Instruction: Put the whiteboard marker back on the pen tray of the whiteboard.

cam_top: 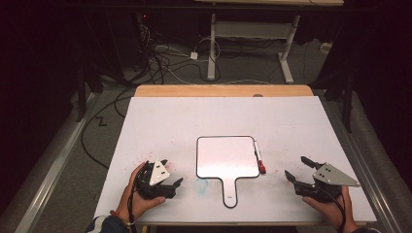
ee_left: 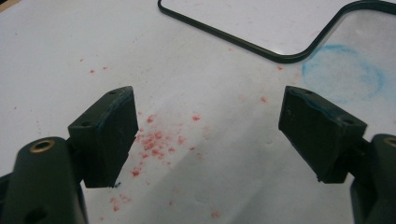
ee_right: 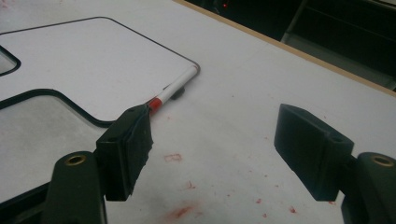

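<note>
A small paddle-shaped whiteboard (cam_top: 227, 157) with a black rim and a short handle lies flat at the table's near middle. A white marker with a red cap (cam_top: 259, 157) rests along the board's right edge; in the right gripper view the marker (ee_right: 173, 88) lies just beyond the left jaw. My left gripper (cam_top: 171, 172) sits low at the near left of the board, open, with bare table between its jaws (ee_left: 205, 135). My right gripper (cam_top: 297, 168) rests at the near right, open and holding nothing (ee_right: 212, 140).
The white table sheet (cam_top: 184, 116) carries red ink specks (ee_left: 156, 142) and a blue smudged ring (ee_left: 343, 74) by the board's handle. A wooden strip (cam_top: 223, 90) edges the far side. Cables and a desk frame (cam_top: 252, 43) lie on the floor beyond.
</note>
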